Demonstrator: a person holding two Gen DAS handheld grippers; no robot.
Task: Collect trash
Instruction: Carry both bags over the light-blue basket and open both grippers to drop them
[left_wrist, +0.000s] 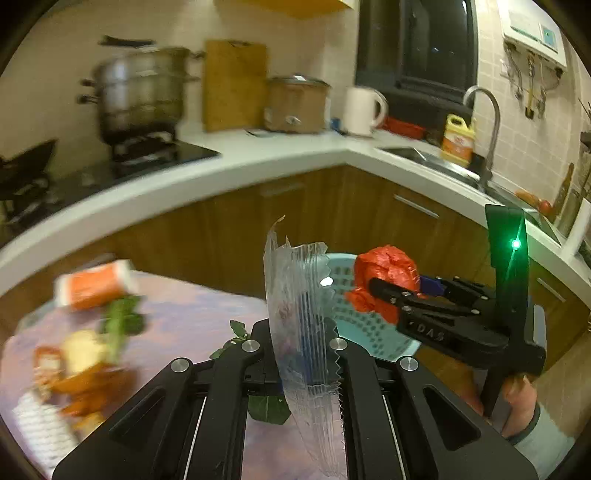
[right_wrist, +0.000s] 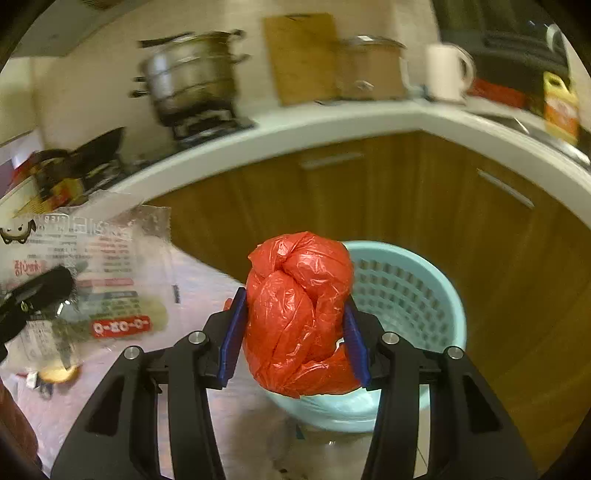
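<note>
Right gripper (right_wrist: 295, 325) clamped on knotted red plastic bag (right_wrist: 299, 314) at centre of right wrist frame, bag pressed between both blue pads, held over light blue perforated basket (right_wrist: 417, 295) at centre right. Left gripper (left_wrist: 301, 354) closed on clear printed plastic wrapper (left_wrist: 299, 314), standing upright at centre of left wrist frame; basket partly hidden behind it, remaining litter blurred on pinkish tabletop (left_wrist: 192, 317) at lower left.

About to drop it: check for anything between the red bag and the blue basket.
Nothing visible blocks it. The red bag, clamped in the right gripper, hangs in front of the blue basket, whose open mouth looks unobstructed.
</note>
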